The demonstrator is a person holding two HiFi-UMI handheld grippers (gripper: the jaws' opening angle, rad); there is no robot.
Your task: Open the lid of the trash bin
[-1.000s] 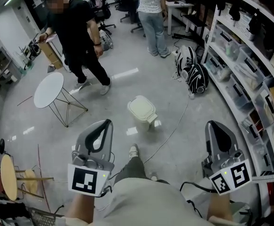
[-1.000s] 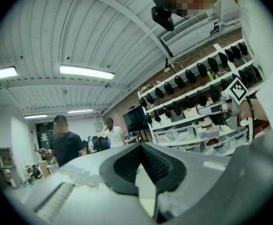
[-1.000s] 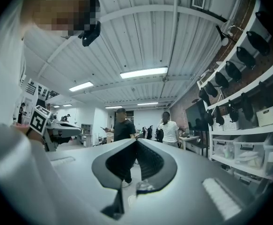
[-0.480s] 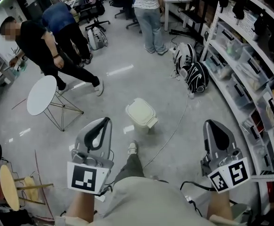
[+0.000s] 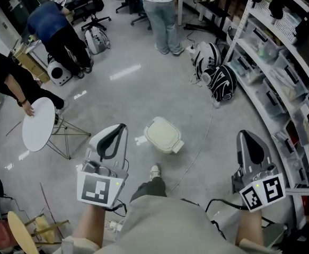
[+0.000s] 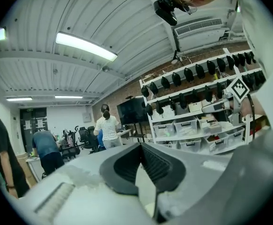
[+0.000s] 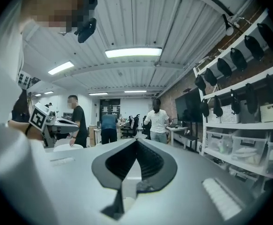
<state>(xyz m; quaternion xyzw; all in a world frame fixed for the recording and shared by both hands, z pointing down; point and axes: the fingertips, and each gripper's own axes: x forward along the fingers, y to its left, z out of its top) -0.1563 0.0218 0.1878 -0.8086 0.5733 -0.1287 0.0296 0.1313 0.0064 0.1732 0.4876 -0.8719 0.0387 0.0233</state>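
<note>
A small cream trash bin [image 5: 162, 134] stands on the grey floor ahead of my foot, its lid down. In the head view my left gripper [image 5: 120, 127] is held to the bin's left and my right gripper [image 5: 245, 135] well to its right; neither touches it. Both point forward, jaws closed together with nothing between them. The left gripper view shows the left gripper [image 6: 140, 145] shut, and the right gripper view shows the right gripper [image 7: 136, 140] shut, both aimed across the room above the bin, which neither view shows.
A round white table [image 5: 37, 125] on wire legs stands at the left, a person's hand on it. Backpacks [image 5: 220, 83] lie by the shelving [image 5: 281, 73] along the right. A cable [image 5: 195, 153] runs across the floor beside the bin. Other people stand farther back.
The view has shifted forward and the bin sits slightly nearer. The person in black has moved left to the round table. Both grippers keep their pose, still shut.
</note>
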